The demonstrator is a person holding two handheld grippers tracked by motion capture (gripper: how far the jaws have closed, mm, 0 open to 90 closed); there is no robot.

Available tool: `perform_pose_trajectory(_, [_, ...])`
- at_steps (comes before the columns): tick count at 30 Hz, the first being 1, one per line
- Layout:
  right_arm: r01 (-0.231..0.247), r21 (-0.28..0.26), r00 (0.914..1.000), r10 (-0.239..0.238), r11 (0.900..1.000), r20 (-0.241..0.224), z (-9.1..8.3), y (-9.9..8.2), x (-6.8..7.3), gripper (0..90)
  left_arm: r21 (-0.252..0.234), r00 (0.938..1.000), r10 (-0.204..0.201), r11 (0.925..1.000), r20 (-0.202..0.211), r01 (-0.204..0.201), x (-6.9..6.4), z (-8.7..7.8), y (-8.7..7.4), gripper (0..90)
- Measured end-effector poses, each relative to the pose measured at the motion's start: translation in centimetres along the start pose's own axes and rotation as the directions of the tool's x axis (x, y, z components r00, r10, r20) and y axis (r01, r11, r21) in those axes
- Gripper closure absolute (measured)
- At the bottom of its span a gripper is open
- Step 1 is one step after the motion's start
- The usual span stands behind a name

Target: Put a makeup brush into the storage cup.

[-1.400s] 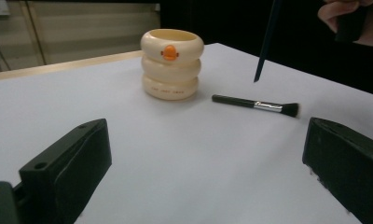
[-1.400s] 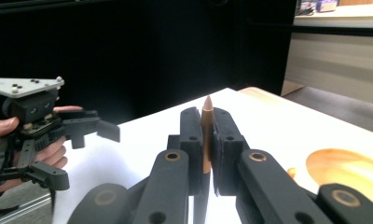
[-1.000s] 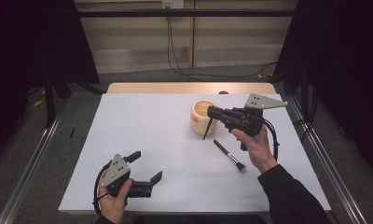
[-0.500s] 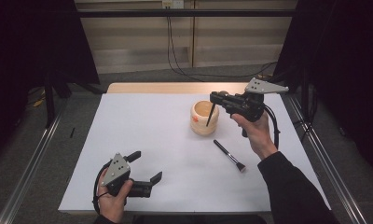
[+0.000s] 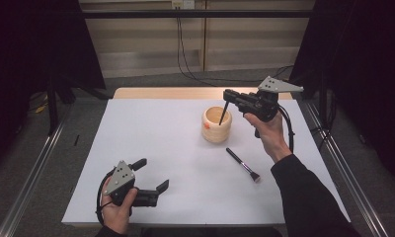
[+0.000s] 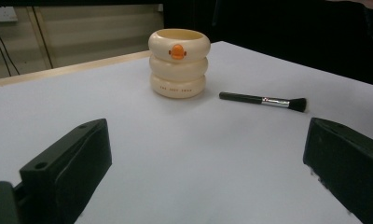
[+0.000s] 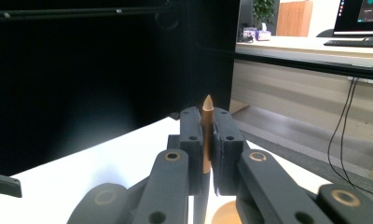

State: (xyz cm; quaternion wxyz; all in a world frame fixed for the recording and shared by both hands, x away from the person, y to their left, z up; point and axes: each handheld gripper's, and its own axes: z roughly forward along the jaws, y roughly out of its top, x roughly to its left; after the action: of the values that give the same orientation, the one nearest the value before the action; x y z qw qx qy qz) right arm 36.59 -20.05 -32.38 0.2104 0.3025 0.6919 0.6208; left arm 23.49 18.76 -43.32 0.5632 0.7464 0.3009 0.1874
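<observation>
With one brush (image 5: 222, 114) clamped in the right tongs (image 5: 227, 95) and its lower end dipping into the cup (image 5: 217, 125), a second brush (image 5: 243, 165) lies at the cup's five o'clock on the tabletop (image 5: 151, 133), waiting, while the left tongs (image 5: 153, 174) rest wide and empty.

Cup (image 5: 217, 126) toward the bench's (image 5: 161, 128) far side, right tool (image 5: 227, 95) above it holding a pencil (image 5: 223, 113) dipping into it, brush (image 5: 243, 164) lying nearer right, left tool (image 5: 151, 174) at near-left edge.
</observation>
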Motion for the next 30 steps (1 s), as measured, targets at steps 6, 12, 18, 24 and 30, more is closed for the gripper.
perform_pose_trajectory(6, [-0.012, 0.022, 0.9998, 0.012, 0.9997, 0.013, 1.3, -0.5, -0.9, 84.9, -0.005, 1.0000, -0.001, 1.0000, 0.007, 0.001, 0.0, 0.0, 0.0, 1.0])
perform_pose_trajectory(12, [-0.013, 0.003, 0.9996, 0.013, 0.9999, 0.025, 2.4, -0.2, -1.7, 84.9, -0.003, 1.0000, -0.009, 1.0000, 0.000, 0.009, 0.0, 0.0, -0.1, 1.0])
perform_pose_trajectory(18, [-0.005, 0.030, 0.9989, 0.003, 0.9995, 0.048, 2.9, 0.3, -2.5, 84.8, 0.002, 1.0000, -0.006, 1.0000, 0.006, 0.006, 0.0, 0.0, -0.1, 1.1])
perform_pose_trajectory(24, [-0.019, 0.039, 0.9976, 0.016, 0.9991, 0.067, 3.0, 0.1, -3.6, 84.8, 0.009, 0.9999, -0.012, 0.9999, 0.007, 0.012, 0.2, 0.2, -0.2, 1.2])
perform_pose_trajectory(30, [-0.011, 0.039, 0.9955, 0.008, 0.9992, 0.095, 3.4, -0.2, -4.1, 84.6, 0.007, 0.9999, -0.012, 0.9999, 0.004, 0.012, 0.1, 0.3, -0.2, 1.2])
